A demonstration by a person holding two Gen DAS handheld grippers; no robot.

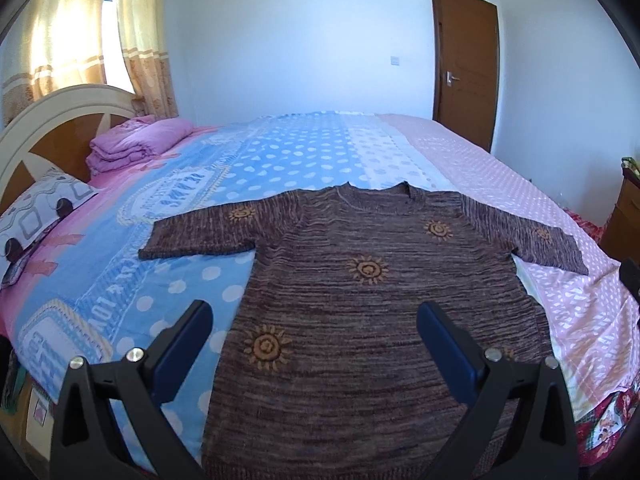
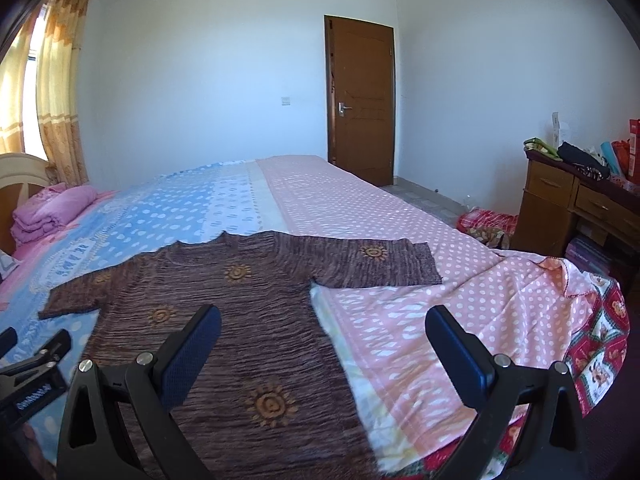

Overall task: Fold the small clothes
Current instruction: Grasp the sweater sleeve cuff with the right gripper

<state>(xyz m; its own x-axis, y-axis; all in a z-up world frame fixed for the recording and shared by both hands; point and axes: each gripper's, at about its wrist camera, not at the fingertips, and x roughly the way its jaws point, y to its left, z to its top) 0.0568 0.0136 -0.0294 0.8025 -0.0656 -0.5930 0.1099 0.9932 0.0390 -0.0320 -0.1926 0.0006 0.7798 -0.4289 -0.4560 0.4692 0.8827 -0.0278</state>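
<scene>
Both tongs [image 1: 314,322] [image 2: 324,326] agape above sweater [image 1: 360,300] (flat, unfolded).

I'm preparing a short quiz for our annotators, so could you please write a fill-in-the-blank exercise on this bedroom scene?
1. The brown sweater lies spread flat on the ____.
2. Both the left gripper and the right gripper are ____ and hold nothing.
3. The sweater carries orange ____ motifs.
4. The folded blanket near the headboard is ____ in colour.

Missing words: bed; open; sun; pink
</scene>
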